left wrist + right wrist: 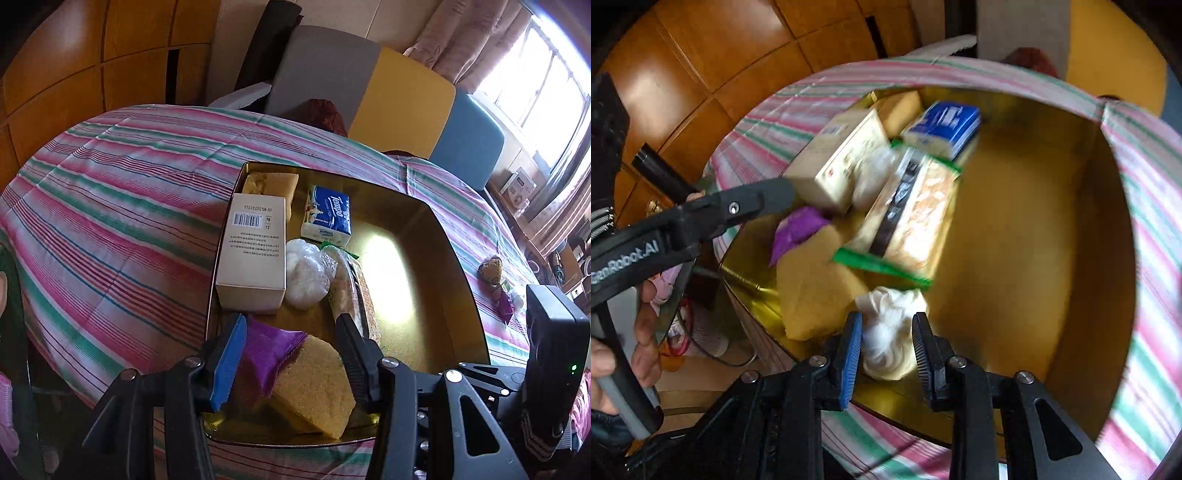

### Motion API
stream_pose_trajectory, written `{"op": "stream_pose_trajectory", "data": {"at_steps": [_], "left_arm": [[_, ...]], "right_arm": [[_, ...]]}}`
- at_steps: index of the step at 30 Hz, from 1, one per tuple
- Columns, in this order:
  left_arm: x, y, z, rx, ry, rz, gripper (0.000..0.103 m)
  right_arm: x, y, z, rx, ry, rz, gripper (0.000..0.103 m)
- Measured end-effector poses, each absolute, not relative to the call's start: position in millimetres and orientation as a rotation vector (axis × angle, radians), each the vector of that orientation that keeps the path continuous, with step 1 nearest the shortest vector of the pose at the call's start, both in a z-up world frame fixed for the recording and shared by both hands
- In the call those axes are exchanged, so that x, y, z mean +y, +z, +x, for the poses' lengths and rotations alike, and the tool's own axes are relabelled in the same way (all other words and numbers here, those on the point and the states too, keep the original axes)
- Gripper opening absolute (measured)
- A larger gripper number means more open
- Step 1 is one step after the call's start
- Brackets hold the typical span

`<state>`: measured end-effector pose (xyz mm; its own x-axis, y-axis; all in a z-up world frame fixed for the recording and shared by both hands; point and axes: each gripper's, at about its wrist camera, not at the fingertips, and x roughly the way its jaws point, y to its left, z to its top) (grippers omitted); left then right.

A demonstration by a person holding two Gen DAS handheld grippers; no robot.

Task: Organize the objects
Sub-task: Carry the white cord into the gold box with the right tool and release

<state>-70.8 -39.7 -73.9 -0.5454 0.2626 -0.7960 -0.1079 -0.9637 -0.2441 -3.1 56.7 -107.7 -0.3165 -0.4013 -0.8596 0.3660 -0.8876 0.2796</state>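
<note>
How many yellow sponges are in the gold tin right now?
2. One yellow sponge lies at the near end between the left gripper fingers; another sits in the far corner behind the beige carton. More may be hidden.

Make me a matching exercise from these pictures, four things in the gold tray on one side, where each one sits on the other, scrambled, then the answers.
Things:
1. white cardboard box with barcode
2. blue Tempo tissue pack
3. yellow sponge block
4. white crumpled cloth bundle

Places:
A. between the right gripper fingers
B. between the left gripper fingers
C. along the gold metal tray left wall
D. toward the tray's far end

Pairs: 1-C, 2-D, 3-B, 4-A
</note>
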Motion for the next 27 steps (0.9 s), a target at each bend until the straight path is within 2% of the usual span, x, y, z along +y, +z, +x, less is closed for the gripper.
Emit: {"op": "stream_pose_trajectory", "data": {"at_steps": [5, 16, 21, 23, 27], "left_arm": [[-36, -70, -69, -0.216, 2.582, -1.346, 0.051], [-10, -55, -58, -0.091, 2.590, -1.279, 0.051], [6, -49, -52, -0.027, 2.578, -1.247, 0.051], [14, -46, -48, 0.011, 2.578, -1.227, 0.051], [27, -42, -45, 0.053, 2.555, -1.208, 0.051]], "right_arm": [[62, -105, 0, -0.092, -2.233, 1.437, 0.047], [117, -57, 7, -0.210, -2.386, 1.318, 0.059], [155, -39, 9, -0.251, -2.489, 1.293, 0.062], [174, -33, 11, -0.271, -2.532, 1.289, 0.066], [213, -25, 14, -0.318, -2.621, 1.291, 0.067]]}}
